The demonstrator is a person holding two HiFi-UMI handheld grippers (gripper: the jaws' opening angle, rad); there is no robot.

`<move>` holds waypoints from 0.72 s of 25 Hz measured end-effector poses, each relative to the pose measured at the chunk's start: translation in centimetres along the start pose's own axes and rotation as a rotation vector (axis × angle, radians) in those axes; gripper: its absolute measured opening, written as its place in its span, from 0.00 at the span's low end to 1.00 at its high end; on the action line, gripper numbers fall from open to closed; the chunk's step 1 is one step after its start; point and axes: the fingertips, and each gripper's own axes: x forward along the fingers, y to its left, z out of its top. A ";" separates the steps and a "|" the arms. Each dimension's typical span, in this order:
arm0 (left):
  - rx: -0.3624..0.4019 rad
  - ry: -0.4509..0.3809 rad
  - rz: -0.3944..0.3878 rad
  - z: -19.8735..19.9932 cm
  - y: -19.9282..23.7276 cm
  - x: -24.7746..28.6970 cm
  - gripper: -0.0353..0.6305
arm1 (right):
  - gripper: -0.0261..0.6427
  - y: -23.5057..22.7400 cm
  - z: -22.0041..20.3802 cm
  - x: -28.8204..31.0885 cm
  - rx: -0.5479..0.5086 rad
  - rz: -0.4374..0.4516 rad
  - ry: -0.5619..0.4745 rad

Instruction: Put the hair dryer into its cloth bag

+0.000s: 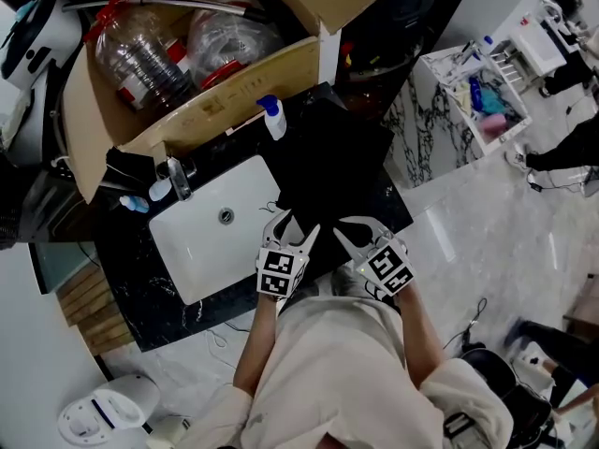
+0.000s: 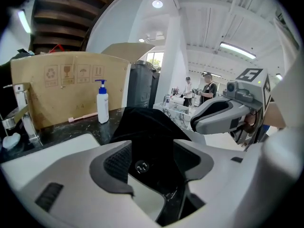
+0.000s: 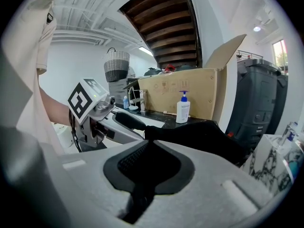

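Note:
The black cloth bag (image 1: 332, 157) lies spread on the dark counter to the right of the sink. In the left gripper view it rises as a dark hump (image 2: 142, 127). My right gripper (image 1: 363, 232) is at the bag's near edge, and its tips (image 3: 152, 144) are shut on the black cloth (image 3: 204, 137). My left gripper (image 1: 292, 230) is beside it at the same edge. Its pads (image 2: 118, 163) stand apart, with the cloth's edge and a snap button (image 2: 141, 166) between them. No view shows the hair dryer.
A white sink (image 1: 211, 251) with a faucet (image 1: 176, 178) is left of the bag. A white pump bottle (image 1: 272, 117) stands behind it against an open cardboard box (image 1: 234, 82) of plastic bottles. A white rack (image 1: 477, 92) stands on the floor at the right.

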 end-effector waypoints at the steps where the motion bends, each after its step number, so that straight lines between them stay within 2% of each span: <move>1: 0.005 -0.014 0.001 0.4 0.0 -0.3 0.46 | 0.06 0.0 0.2 -0.2 0.006 -0.005 -0.011; 11: 0.039 -0.158 0.014 4.3 -0.5 -3.7 0.38 | 0.06 -0.9 2.8 -2.3 0.048 -0.095 -0.138; 18: 0.060 -0.191 0.019 5.5 -1.0 -5.5 0.34 | 0.06 -1.3 3.5 -3.2 0.053 -0.129 -0.169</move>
